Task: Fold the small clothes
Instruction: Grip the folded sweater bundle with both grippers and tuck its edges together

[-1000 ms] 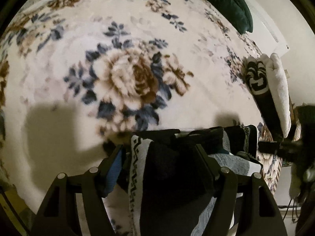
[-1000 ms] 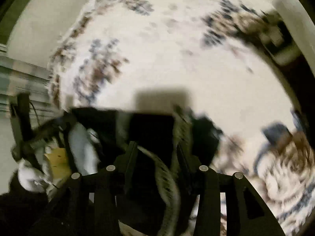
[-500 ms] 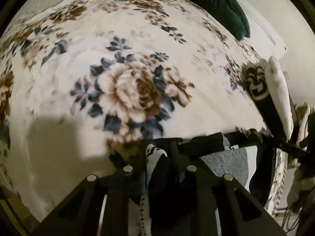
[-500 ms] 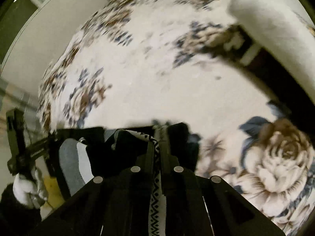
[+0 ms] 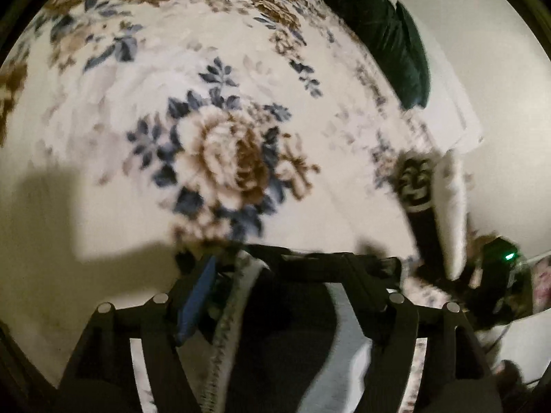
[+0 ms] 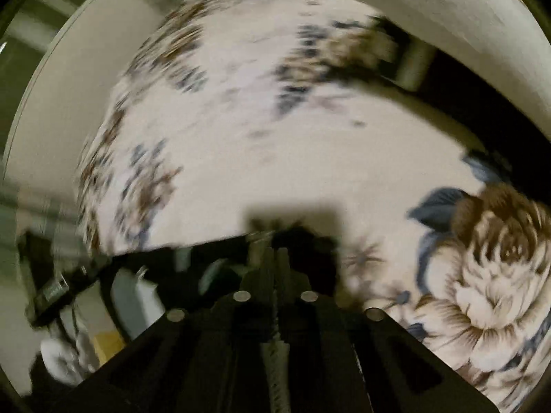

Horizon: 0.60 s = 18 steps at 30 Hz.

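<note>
Fabric of a small dark garment, black with a grey panel and a white patterned band along one edge, hangs between the 2 grippers above a cream floral blanket. In the left wrist view the cloth runs down through the gap of the left gripper, whose jaws have just been opening; they now stand wide, with the garment between them, and the blur leaves it unclear whether either pad touches it. A blue pad shows on the inner face of 1 finger. In the right wrist view the right gripper is clenched on the patterned band, its fingers almost together with the strip pinched between them.

On the blanket beyond, near its right side in the left view, a black sock with a white face design lies just beside a white sock. A dark green cushion rests at the far edge. Both views are motion-blurred.
</note>
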Each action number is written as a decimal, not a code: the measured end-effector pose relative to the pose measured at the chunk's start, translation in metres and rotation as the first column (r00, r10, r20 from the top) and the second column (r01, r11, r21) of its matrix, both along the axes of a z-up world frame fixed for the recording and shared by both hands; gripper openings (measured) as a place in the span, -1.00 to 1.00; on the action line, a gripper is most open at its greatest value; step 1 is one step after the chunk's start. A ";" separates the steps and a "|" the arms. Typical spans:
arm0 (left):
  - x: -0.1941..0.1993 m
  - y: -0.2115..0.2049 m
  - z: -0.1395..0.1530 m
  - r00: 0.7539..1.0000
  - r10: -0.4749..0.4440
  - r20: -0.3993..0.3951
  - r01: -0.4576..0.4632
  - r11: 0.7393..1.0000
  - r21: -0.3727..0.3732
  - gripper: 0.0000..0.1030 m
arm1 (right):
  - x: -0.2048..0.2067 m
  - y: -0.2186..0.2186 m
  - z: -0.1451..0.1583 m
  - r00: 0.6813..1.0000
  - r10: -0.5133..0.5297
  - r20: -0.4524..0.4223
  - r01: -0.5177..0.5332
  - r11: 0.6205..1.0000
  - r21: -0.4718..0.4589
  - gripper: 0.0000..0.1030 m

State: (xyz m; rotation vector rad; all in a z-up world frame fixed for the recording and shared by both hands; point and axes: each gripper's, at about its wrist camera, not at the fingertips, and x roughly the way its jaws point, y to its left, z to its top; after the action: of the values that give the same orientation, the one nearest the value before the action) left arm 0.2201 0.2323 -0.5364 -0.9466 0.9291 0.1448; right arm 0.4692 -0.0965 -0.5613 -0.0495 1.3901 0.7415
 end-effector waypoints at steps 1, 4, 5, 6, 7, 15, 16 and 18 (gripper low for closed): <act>0.002 -0.003 -0.004 1.000 -0.011 -0.011 0.011 1.000 -0.015 0.39 | -0.006 0.008 0.000 0.999 0.041 0.003 -0.041 0.999 -0.012 -0.63; 0.017 -0.017 -0.014 0.996 -0.066 -0.060 0.067 0.998 0.010 0.39 | -0.019 0.031 -0.018 0.989 0.147 -0.027 -0.149 0.983 -0.103 -0.22; 0.023 -0.025 -0.017 0.992 -0.086 -0.092 0.091 0.995 0.051 0.34 | -0.021 0.038 -0.030 0.983 0.178 -0.054 -0.184 0.972 -0.146 -0.22; 0.027 -0.032 -0.017 0.989 -0.106 -0.103 0.116 0.989 0.097 0.32 | -0.024 0.044 -0.043 0.977 0.199 -0.077 -0.210 0.958 -0.196 -0.22; 0.029 -0.038 -0.014 0.987 -0.125 -0.098 0.139 0.979 0.147 -0.10 | -0.027 0.045 -0.049 0.974 0.209 -0.087 -0.223 0.952 -0.209 -0.23; 0.015 -0.046 0.027 0.994 -0.109 -0.014 0.107 0.936 0.336 -0.79 | -0.032 0.027 0.000 0.985 0.111 0.133 -0.095 0.988 -0.120 -0.92; 0.015 -0.046 0.031 0.995 -0.102 -0.008 0.098 0.934 0.344 -0.79 | -0.032 0.026 0.008 0.983 0.106 0.153 -0.090 0.990 -0.109 -0.92; 0.016 -0.043 0.031 0.996 -0.093 -0.007 0.089 0.936 0.340 -0.80 | -0.034 0.027 0.025 0.974 0.100 0.202 -0.083 0.992 -0.091 -0.93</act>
State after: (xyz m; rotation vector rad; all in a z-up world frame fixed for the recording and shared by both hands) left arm 0.2362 0.1888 -0.5049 -0.5825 0.9026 0.2146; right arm 0.4353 -0.0695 -0.5361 -0.2497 1.2252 0.7336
